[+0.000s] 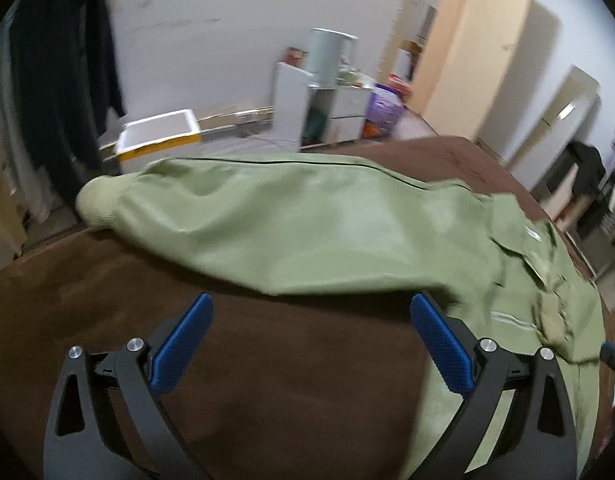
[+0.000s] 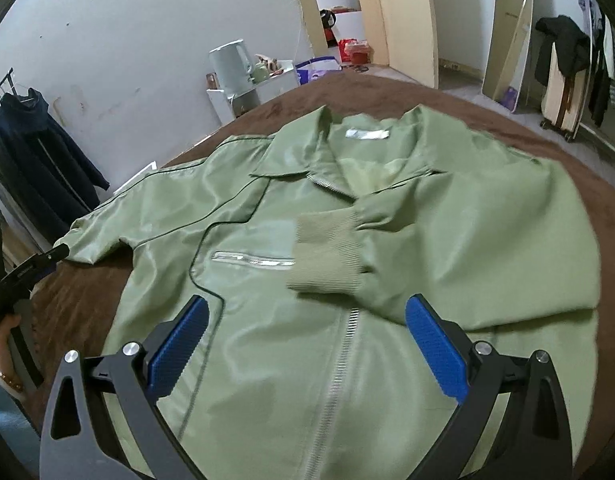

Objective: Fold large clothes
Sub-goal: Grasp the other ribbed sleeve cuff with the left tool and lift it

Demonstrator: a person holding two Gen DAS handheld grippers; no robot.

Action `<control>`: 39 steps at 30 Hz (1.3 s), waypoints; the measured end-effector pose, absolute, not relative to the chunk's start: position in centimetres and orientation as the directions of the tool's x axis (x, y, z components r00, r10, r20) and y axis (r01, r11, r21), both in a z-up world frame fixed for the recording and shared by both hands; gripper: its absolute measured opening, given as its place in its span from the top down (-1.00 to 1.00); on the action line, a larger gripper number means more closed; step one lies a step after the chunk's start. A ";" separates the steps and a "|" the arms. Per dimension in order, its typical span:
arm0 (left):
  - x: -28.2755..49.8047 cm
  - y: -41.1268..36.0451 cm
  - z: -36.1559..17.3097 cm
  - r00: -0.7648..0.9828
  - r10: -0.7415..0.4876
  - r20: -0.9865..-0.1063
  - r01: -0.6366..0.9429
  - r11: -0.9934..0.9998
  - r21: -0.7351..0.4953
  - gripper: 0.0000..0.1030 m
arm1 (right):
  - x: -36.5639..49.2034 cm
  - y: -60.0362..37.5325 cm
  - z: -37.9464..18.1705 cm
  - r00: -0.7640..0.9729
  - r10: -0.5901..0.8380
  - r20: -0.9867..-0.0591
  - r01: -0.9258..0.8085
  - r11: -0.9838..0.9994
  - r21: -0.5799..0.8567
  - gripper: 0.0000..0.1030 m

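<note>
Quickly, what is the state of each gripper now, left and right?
Left gripper: open, holding nothing, over the brown cover.
Right gripper: open, holding nothing, above the green jacket.

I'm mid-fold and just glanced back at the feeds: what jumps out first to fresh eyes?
The green jacket fills the brown bed cover, front up, one sleeve folded across the chest with its ribbed cuff by the zipper. The other sleeve lies stretched out sideways, unfolded. Both the left gripper and the right gripper are wide open and empty.
</note>
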State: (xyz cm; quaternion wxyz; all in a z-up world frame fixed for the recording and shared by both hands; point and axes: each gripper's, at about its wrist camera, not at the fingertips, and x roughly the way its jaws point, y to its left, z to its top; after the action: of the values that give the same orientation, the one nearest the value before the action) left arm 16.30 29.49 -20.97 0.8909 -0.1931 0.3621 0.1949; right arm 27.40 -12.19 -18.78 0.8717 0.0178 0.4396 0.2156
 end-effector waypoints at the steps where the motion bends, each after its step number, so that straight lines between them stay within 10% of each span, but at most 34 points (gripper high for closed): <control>1: 16.1 30.4 -21.3 0.667 0.204 -0.717 -0.491 0.843 -0.218 -0.88 | 27.3 -11.7 -19.0 0.515 0.393 -0.762 -0.364 0.905 0.220 -0.89; 21: 17.7 39.6 -25.6 0.736 0.139 -0.663 -0.522 0.740 -0.423 -0.81 | 26.4 -5.3 -21.9 0.454 0.341 -0.823 -0.439 0.890 0.127 -0.89; 24: 18.8 39.9 -26.0 0.705 0.154 -0.692 -0.535 0.756 -0.377 -0.61 | 26.3 -4.6 -22.3 0.445 0.341 -0.828 -0.447 0.886 0.124 -0.89; 26: 19.1 40.2 -26.4 0.655 0.200 -0.728 -0.574 0.758 -0.309 0.03 | 26.4 -4.1 -22.6 0.440 0.340 -0.831 -0.452 0.884 0.122 -0.89; 39: 19.1 40.1 -23.1 0.725 0.195 -0.660 -0.488 0.822 -0.293 0.61 | 28.3 2.5 -22.1 0.463 0.419 -0.781 -0.518 0.843 0.146 -0.89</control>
State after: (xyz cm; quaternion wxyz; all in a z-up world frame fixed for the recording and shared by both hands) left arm 19.07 40.10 -23.13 0.8999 -0.2300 0.3181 0.1899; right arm 28.29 2.51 -22.12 0.8533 -0.0561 0.4397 0.2745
